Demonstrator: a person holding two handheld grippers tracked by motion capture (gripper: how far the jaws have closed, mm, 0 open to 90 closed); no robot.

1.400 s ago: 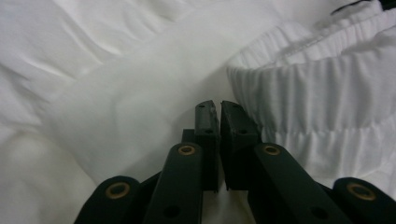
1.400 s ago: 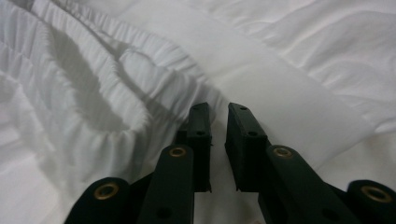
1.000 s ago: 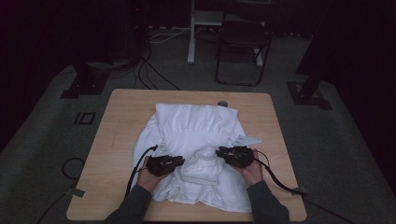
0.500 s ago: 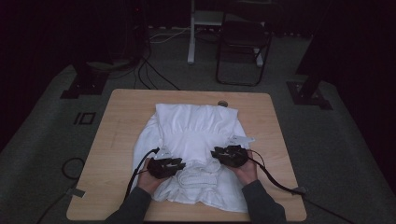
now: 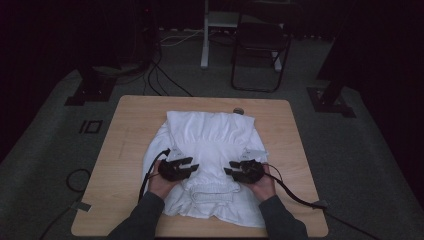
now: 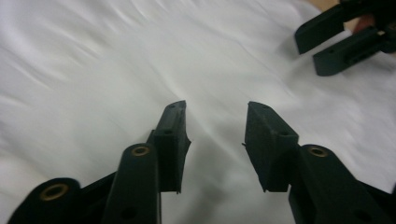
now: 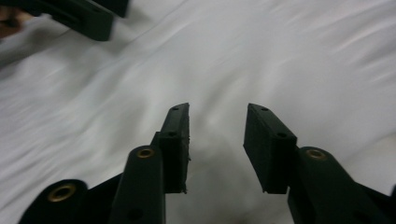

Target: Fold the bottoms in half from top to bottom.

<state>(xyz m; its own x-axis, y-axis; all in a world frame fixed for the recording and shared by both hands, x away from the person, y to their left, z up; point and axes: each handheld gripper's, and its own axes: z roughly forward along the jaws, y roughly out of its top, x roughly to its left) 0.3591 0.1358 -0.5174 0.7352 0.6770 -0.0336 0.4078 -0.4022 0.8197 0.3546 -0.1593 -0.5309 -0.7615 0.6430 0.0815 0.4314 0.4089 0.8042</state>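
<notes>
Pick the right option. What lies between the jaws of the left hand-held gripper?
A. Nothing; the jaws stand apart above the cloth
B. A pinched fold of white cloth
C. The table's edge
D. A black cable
A: in the left gripper view, the left hand-held gripper has its jaws apart with only a gap between them, above the white garment.

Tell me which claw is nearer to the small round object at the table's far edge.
Right. The right claw sits over the white garment more directly below the small round object; the left claw lies farther off to the left. Both claws are open.
</notes>
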